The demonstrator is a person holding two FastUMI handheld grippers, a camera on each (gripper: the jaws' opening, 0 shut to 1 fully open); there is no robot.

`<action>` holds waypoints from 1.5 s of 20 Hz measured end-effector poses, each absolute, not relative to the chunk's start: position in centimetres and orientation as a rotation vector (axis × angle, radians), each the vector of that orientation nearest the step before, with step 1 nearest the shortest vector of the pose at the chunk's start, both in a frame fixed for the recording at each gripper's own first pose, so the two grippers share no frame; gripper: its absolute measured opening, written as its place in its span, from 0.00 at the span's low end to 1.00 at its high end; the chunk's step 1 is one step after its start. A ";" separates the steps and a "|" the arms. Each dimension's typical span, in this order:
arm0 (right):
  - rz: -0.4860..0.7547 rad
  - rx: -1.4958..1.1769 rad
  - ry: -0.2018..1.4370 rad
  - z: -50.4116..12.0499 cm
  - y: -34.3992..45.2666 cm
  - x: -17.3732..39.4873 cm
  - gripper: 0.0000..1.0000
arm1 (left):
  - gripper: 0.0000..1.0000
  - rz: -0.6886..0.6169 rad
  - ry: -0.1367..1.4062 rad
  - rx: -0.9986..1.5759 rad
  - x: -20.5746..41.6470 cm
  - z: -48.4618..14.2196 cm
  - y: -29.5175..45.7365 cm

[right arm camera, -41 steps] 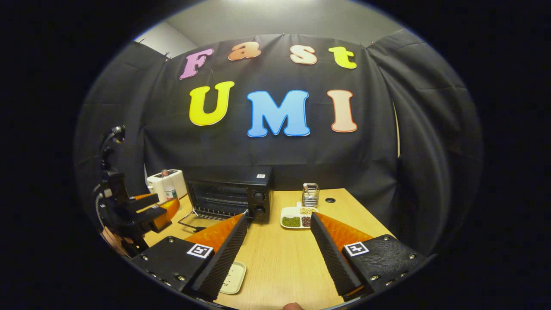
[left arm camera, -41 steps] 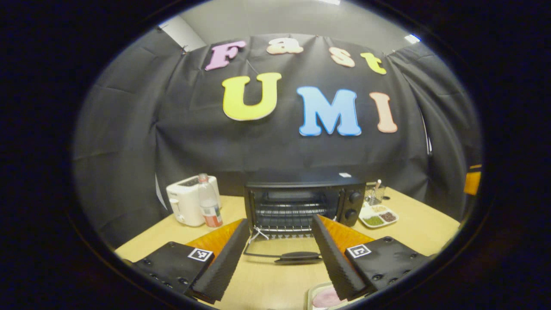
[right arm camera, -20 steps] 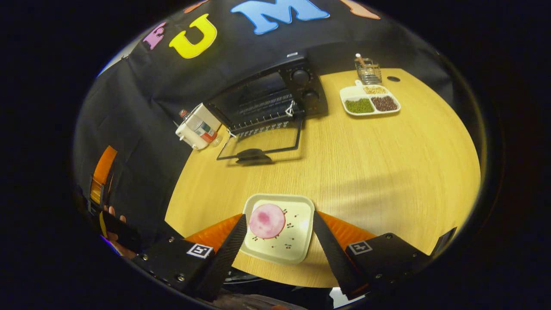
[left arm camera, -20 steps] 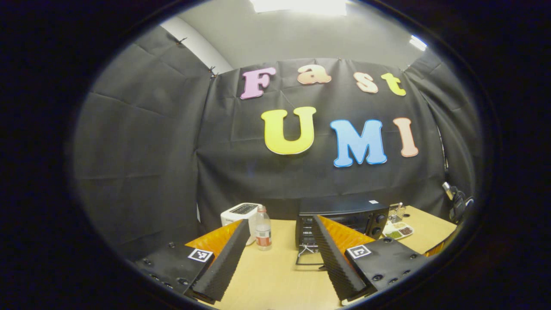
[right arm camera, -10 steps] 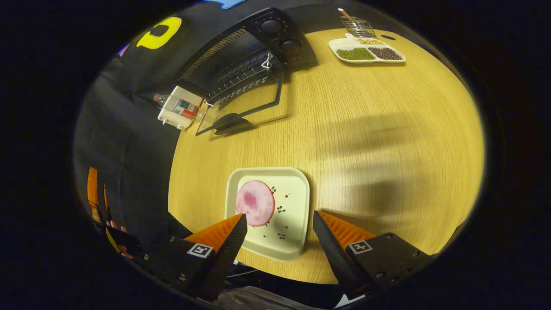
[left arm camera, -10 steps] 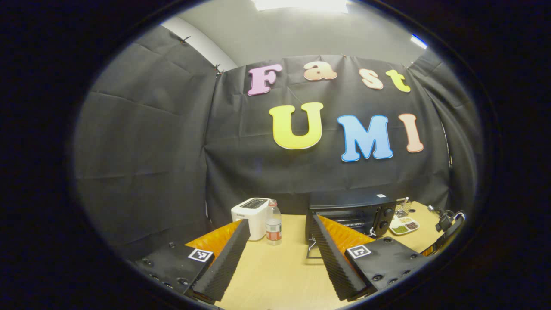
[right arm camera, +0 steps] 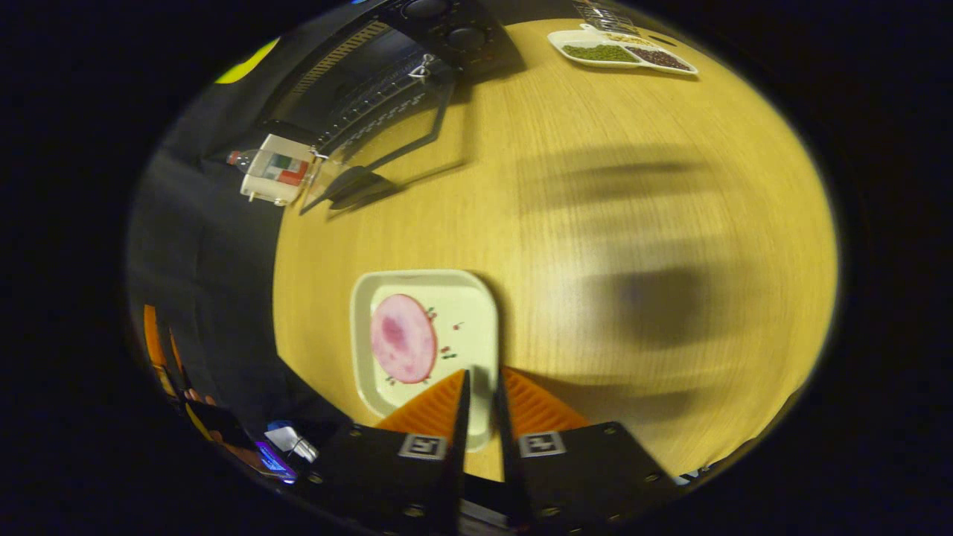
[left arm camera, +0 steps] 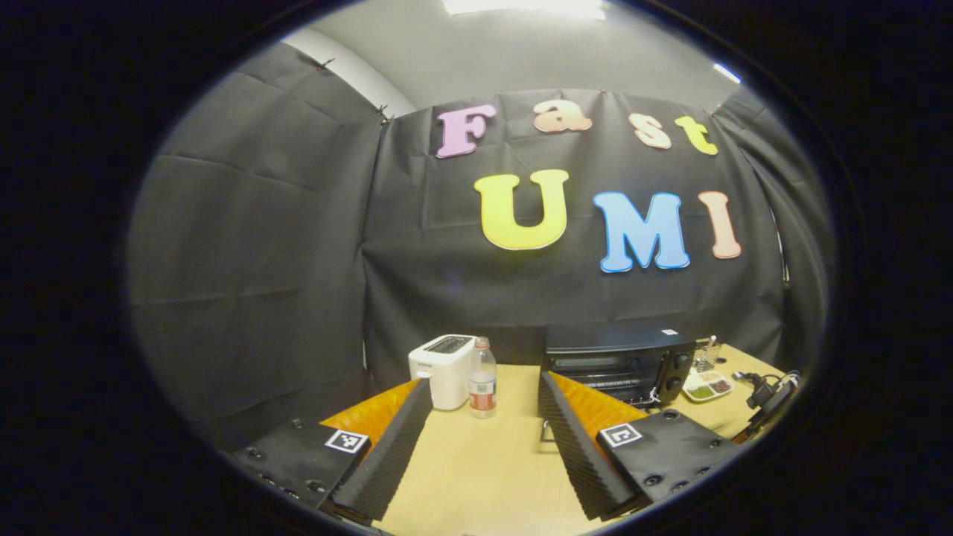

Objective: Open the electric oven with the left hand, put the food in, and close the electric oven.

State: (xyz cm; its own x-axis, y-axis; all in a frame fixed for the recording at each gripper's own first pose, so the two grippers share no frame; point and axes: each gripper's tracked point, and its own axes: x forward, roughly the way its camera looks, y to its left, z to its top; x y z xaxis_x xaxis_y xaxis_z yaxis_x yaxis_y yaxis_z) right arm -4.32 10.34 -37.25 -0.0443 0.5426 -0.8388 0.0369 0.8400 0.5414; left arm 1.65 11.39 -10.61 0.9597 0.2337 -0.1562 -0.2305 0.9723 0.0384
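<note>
Oven (right arm camera: 387, 82) door already lowered open, far ahead of the right tool (right arm camera: 480, 417), which has closed on the near rim of the plate (right arm camera: 476, 298) carrying the food (right arm camera: 403, 337). Left tool (left arm camera: 484, 439) gapes wide, empty, above the desk (left arm camera: 484, 461). Loading and closing remain.

Between the right gripper's (right arm camera: 480, 391) fingers, a smooth, glossy plate (right arm camera: 476, 327) rim; beyond them matt wood-grain table (right arm camera: 633, 201) and the oven's (right arm camera: 387, 82) clear glass door. Ahead of the left gripper's (left arm camera: 484, 406) ribbed fingers, a glossy white plastic toaster (left arm camera: 441, 360)
</note>
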 end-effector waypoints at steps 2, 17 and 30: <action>0.439 0.490 1.582 -37.3 10.0 -4.0 0.15 | 1.00 0.239 0.161 0.016 1.8 -10.7 11.4; 0.429 0.662 1.462 -33.9 12.3 -2.1 0.01 | 1.00 0.222 0.137 0.016 3.0 -9.8 10.4; 0.173 1.005 1.262 -29.7 17.9 7.0 0.00 | 1.00 0.189 0.146 -0.005 5.0 -10.8 11.1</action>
State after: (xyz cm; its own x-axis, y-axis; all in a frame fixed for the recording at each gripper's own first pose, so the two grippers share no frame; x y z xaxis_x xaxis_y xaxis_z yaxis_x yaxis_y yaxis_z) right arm 6.95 17.93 -29.72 0.3514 0.6135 -0.7072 0.4006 0.5843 0.7058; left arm 4.99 11.14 -10.79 0.9716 0.1871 -0.1452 -0.1877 0.9822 0.0091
